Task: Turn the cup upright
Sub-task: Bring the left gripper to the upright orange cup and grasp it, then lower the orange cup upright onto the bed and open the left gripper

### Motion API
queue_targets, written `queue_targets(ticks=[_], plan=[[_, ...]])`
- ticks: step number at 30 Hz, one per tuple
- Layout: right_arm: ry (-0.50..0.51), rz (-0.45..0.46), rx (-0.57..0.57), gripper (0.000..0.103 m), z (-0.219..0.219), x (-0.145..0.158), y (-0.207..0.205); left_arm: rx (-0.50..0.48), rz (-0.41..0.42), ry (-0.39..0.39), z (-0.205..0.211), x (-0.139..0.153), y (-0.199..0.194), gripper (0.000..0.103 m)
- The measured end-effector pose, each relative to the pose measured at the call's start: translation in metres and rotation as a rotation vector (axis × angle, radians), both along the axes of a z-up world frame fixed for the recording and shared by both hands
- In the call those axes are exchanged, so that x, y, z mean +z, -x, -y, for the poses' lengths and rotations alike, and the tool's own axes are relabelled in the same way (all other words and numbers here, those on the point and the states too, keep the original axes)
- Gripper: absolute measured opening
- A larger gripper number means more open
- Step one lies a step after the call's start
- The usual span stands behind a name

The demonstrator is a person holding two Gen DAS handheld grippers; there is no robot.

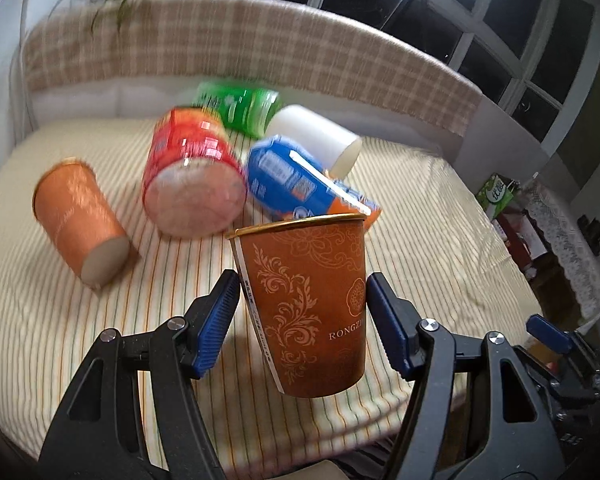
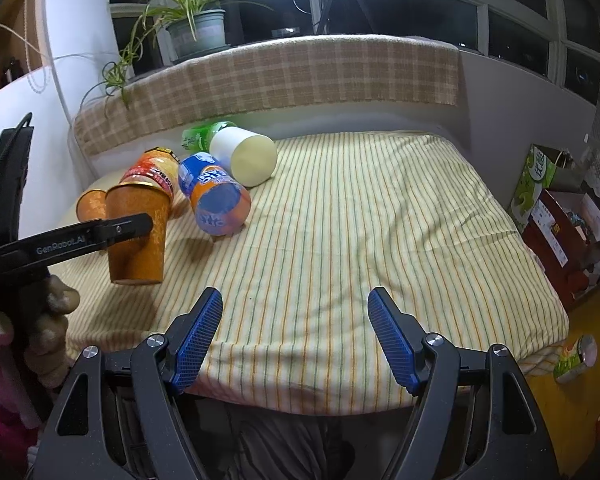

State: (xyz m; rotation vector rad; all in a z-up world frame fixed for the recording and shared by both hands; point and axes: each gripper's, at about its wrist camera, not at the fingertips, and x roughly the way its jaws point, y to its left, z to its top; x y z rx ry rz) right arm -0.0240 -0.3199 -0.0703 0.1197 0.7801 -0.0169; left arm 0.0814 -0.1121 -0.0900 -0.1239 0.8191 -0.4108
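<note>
Two pads of left hand-held gripper [image 1: 302, 322] clamp upright cup [image 1: 308, 304].

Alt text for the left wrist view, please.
The left gripper holds a brown floral paper cup upright, rim up, above a striped bedsheet. Behind it, orange, red, blue, green and white cups lie tipped over.

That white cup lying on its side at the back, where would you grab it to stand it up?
Grip the white cup across the middle of its round wall, coming down from above. It lies on its side on the striped sheet, base toward the right camera, so the wall is the open part. The green bottle sits close behind, so a sideways approach looks crowded.
</note>
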Motion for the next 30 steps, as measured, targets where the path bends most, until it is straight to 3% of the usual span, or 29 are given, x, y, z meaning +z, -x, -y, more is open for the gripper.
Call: queue_targets(ticks=[6, 14, 30], plan=[[-0.008, -0.006, -0.009, 0.075, 0.004, -0.002, 0.003, 0.006, 0.155, -0.084, 0.010, -0.009, 0.004, 0.067], [-0.013, -0.005, -0.018, 0.075, 0.006, -0.002, 0.004, -0.027, 0.202, -0.142, 0.014, -0.022, 0.020, 0.066], [-0.004, -0.004, 0.011, 0.075, -0.008, -0.001, 0.004, -0.071, 0.166, -0.133, 0.004, -0.021, 0.049, 0.065]])
